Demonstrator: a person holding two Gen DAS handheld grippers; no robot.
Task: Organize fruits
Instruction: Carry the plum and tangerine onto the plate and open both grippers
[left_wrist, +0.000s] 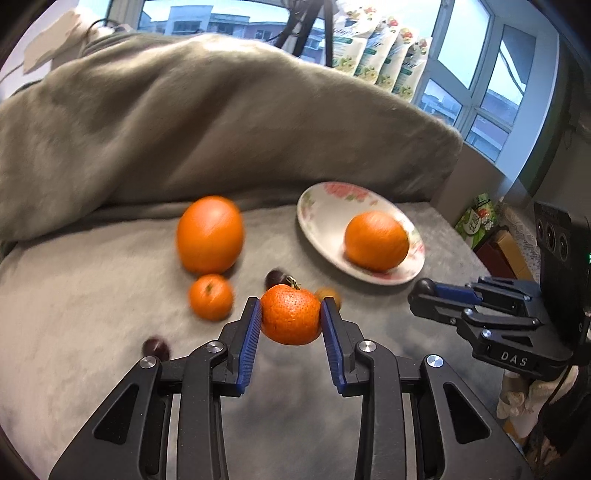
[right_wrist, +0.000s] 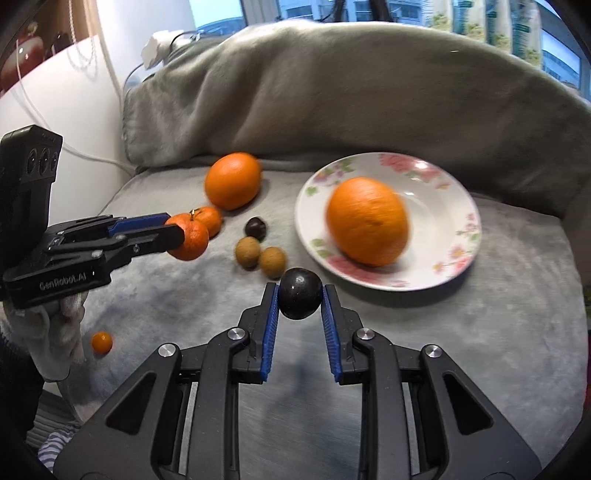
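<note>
- The left hand-held gripper (left_wrist: 291, 316) pinches a small pebbly-skinned orange mandarin with a green stem stub (left_wrist: 291, 315) across its middle, its blue ribbed pads flat on either side. This grip probably keeps the round fruit from rolling out, and the fruit hangs clear of the grey plush cushion surface (left_wrist: 74, 314).
- The right hand-held gripper (right_wrist: 300, 300) pinches a glossy dark purple round plum (right_wrist: 300, 298) the same way, just short of the near rim of the white floral-rimmed ceramic plate (right_wrist: 454, 206), at about 1 o'clock from the fruit.
- A large smooth orange (right_wrist: 369, 220) already lies on that plate, which suggests the plate is the collecting spot.
- Loose on the cushion in the right wrist view, at 10 to 11 o'clock from the plum:
  - a second large oval orange (right_wrist: 233, 180)
  - another small mandarin (right_wrist: 211, 218)
  - a dark brown chestnut-like fruit (right_wrist: 256, 227)
  - two tan round longans (right_wrist: 260, 256)
- A tiny orange kumquat (right_wrist: 102, 342) sits apart at 8 o'clock.
- With both grippers loaded, the likely next step is to set the fruit beside the orange; the shallow rim may let it roll.
</note>
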